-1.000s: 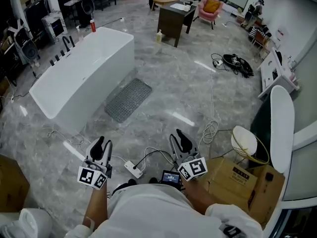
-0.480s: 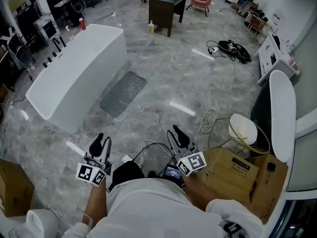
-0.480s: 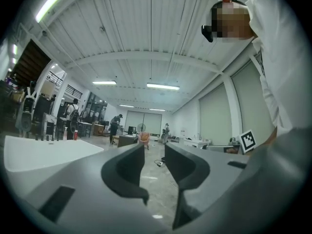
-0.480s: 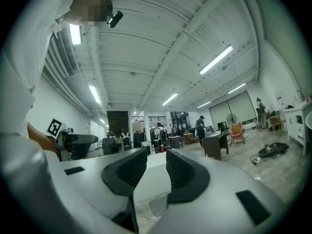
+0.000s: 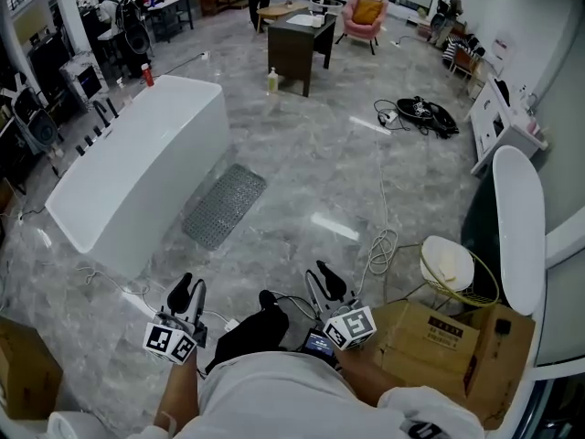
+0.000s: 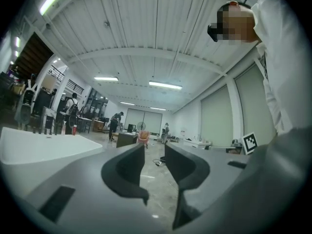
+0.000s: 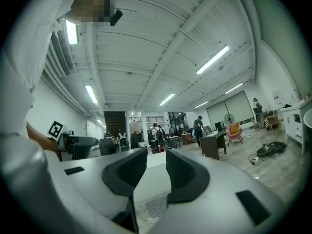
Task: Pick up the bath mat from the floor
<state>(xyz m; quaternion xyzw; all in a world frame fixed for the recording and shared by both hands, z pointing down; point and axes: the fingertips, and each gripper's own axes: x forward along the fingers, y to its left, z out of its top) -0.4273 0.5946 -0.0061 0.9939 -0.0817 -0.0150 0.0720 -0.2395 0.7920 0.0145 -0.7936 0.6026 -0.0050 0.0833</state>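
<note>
Grey marble floor [image 5: 320, 167] carries the bath mat [image 5: 224, 207], lying flat just beside the white bathtub [image 5: 137, 176], well ahead of both tongs. With the left tongs [image 5: 187, 293] and right tongs [image 5: 324, 280] parted and empty, best close in low and pinch its near edge.

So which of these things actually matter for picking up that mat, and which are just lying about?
For the job: bath mat, left gripper, right gripper, both open and empty.
Lying about: bathtub, cardboard box, white cable, dark desk, pink armchair.
</note>
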